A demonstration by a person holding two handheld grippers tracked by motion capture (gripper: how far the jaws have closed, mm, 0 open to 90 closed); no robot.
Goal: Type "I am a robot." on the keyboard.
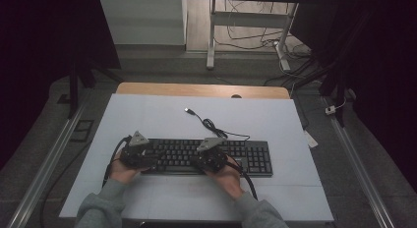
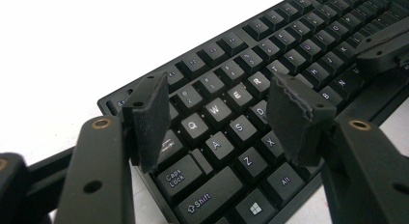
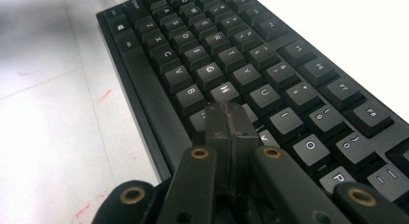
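My right gripper, jaws pressed together, pokes down around J on the keyboard lying mid-table, and I risk mashing neighbouring keys, while my left gripper hovers spread over QWE.

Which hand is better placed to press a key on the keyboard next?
Right. Its tongs are shut into one narrow tip, sitting low over the keyboard near the H and J keys. The left tongs stand open, straddling several keys around W and E, so they would hit more than one.
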